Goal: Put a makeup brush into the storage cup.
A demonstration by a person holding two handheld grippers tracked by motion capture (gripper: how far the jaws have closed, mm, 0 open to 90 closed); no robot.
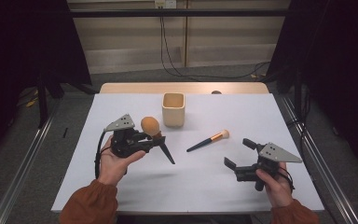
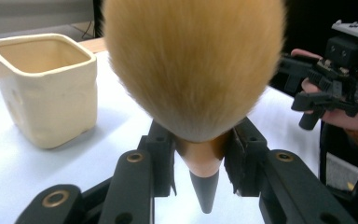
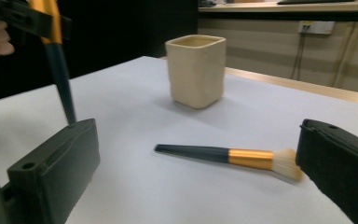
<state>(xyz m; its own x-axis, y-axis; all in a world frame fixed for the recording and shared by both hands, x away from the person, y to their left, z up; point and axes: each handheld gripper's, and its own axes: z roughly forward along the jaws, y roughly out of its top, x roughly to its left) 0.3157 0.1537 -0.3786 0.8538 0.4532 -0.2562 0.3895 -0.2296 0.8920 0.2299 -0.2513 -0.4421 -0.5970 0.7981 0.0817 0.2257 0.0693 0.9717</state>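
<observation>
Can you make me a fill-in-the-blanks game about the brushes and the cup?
1. The left gripper holds the big brush with its bristles pointing ____.
2. The small brush lies on the ____.
3. The right gripper has its fingers ____.
4. Inside, the cream cup is ____.

Missing words: up; table; open; empty

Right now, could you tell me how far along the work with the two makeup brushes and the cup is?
Done: nothing is in the cream cup yet. In hand: the left gripper is shut on the big brush, lifted off the table beside the cup. Left: the small brush lies on the white table, with the right gripper open near it.
</observation>
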